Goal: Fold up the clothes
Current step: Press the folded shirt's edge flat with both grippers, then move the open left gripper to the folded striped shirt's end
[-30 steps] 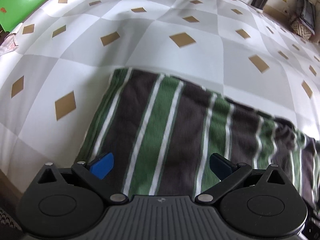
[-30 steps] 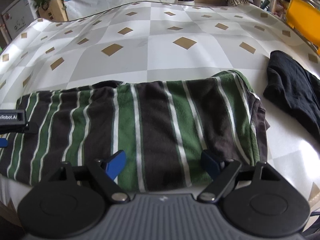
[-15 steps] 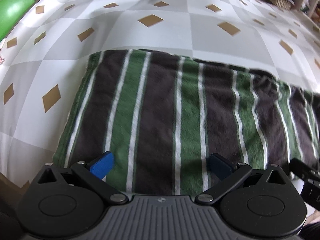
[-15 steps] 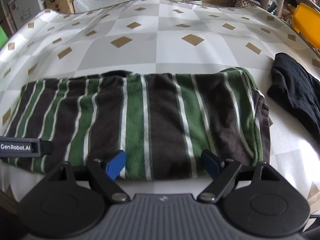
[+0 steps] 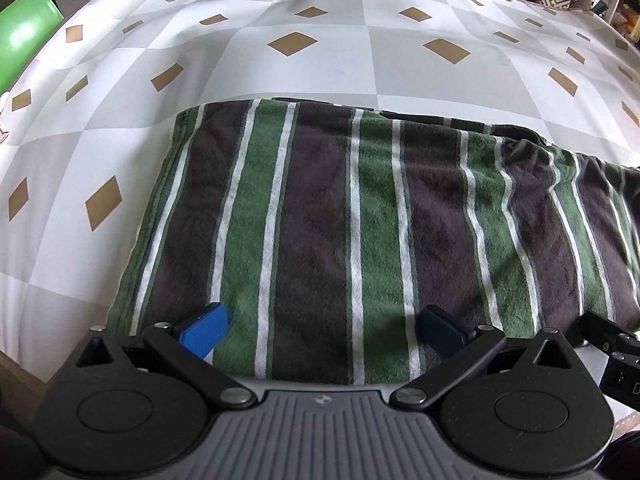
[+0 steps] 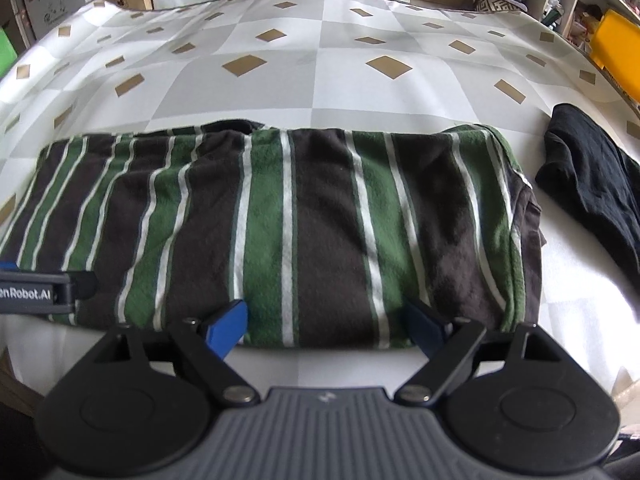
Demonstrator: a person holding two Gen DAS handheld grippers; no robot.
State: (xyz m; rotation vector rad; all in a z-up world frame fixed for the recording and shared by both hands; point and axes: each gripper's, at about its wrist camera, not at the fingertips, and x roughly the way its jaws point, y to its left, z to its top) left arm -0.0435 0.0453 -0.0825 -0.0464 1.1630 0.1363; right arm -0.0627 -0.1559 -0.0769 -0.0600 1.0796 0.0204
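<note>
Striped fleece garment [image 5: 360, 220] is lying folded in a long band along the near edge of the checked tablecloth [image 5: 320, 60]. Left gripper [image 5: 322, 326] is hanging over its left end, jaws wide and holding nothing; it has slid sideways since a second ago, so more stripes are showing. Right gripper [image 6: 324, 326] is hanging over the right end, jaws opening with only the near edge between them. Black cloth [image 6: 592, 184] is lying beside the tablecloth's right edge.

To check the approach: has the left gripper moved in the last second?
Yes. In the right wrist view, the left gripper came toward the near edge of the striped garment, further into frame.
</note>
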